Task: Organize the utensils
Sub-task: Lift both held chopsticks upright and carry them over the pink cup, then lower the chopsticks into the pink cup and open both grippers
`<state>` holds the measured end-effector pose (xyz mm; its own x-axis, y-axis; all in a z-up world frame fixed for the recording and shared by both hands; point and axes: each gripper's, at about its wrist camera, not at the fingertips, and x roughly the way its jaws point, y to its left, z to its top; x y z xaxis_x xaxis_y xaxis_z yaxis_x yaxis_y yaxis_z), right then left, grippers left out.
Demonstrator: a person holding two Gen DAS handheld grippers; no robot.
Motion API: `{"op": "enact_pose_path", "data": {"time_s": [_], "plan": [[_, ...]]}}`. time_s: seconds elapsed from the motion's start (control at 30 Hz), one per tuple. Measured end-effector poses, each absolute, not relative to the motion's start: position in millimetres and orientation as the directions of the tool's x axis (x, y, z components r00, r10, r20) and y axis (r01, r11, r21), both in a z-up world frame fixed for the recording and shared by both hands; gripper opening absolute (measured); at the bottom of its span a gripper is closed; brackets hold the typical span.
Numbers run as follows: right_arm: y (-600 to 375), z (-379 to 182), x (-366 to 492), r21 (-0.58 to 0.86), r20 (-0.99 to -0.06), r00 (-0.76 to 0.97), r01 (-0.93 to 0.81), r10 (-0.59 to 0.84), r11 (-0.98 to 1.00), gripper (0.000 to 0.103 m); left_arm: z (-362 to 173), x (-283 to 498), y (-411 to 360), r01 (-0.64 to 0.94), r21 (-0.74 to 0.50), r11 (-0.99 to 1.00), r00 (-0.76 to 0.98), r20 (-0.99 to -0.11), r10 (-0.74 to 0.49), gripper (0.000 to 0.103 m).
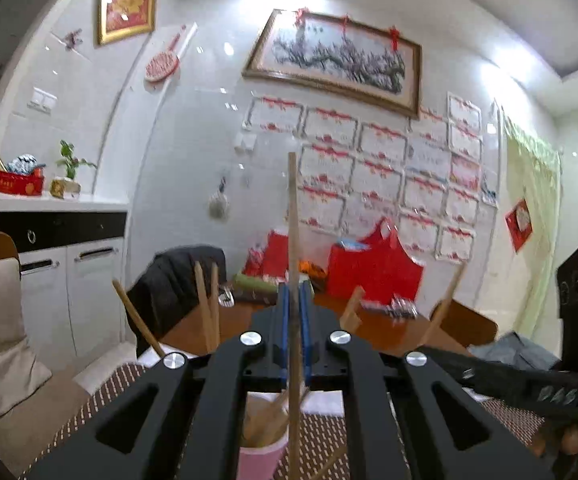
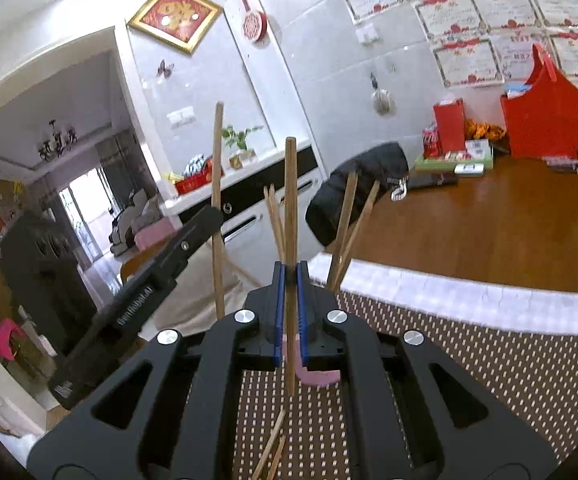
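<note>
Wooden chopsticks are what this job is about, and both claws have one in hand. From the left wrist view the left claw (image 1: 295, 320) is pinched tight on a chopstick (image 1: 294, 240) that stands nearly upright between its blue pads, its lower end reaching down past the claw towards a pink cup (image 1: 259, 458) just below. Several chopsticks already stand in that cup, fanning out at angles (their tops show on either side of the claw), so part of the sorting looks done. From the right wrist view the right claw (image 2: 291, 300) is likewise clamped on its own upright chopstick (image 2: 290, 240), with the cup's pink rim showing just behind and below its pads. Loose chopsticks (image 2: 271, 452) lie on the dotted brown placemat (image 2: 509, 380) beneath the right claw, so I judge the task somewhere in the middle: two pieces are carried and not yet dropped in, and at least a couple on the mat remain to be gathered. That mat sits on the wooden desk (image 2: 489, 232), and the two claws are close together over the cup, each visible at the edge of the other's view.
</note>
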<state>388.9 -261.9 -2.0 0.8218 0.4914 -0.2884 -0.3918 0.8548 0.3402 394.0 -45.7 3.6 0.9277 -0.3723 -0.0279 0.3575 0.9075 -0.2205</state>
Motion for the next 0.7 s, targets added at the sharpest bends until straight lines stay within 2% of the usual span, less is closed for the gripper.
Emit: {"op": "enact_pose_path", "data": {"time_s": [0.17, 0.37, 0.7], "plan": [[-266.0, 18.9, 392.9, 0.326, -0.215, 0.863, -0.377, 0.456, 0.867, 0.006, 6.8, 407.0, -46.6, 0.333, -0.219, 0.917, 0.942, 0.048, -0.331, 0.005], [-262.5, 29.4, 406.7, 0.348, -0.155, 0.872, -0.391, 0.464, 0.852, 0.006, 5.8, 424.2, -47.0, 0.325, -0.226, 0.918, 0.946, 0.094, -0.312, 0.005], [-250.6, 14.6, 429.0, 0.317, -0.220, 0.868, -0.367, 0.444, 0.875, 0.006, -3.3, 442.8, -54.2, 0.293, -0.200, 0.935, 0.953, 0.140, -0.269, 0.006]]}}
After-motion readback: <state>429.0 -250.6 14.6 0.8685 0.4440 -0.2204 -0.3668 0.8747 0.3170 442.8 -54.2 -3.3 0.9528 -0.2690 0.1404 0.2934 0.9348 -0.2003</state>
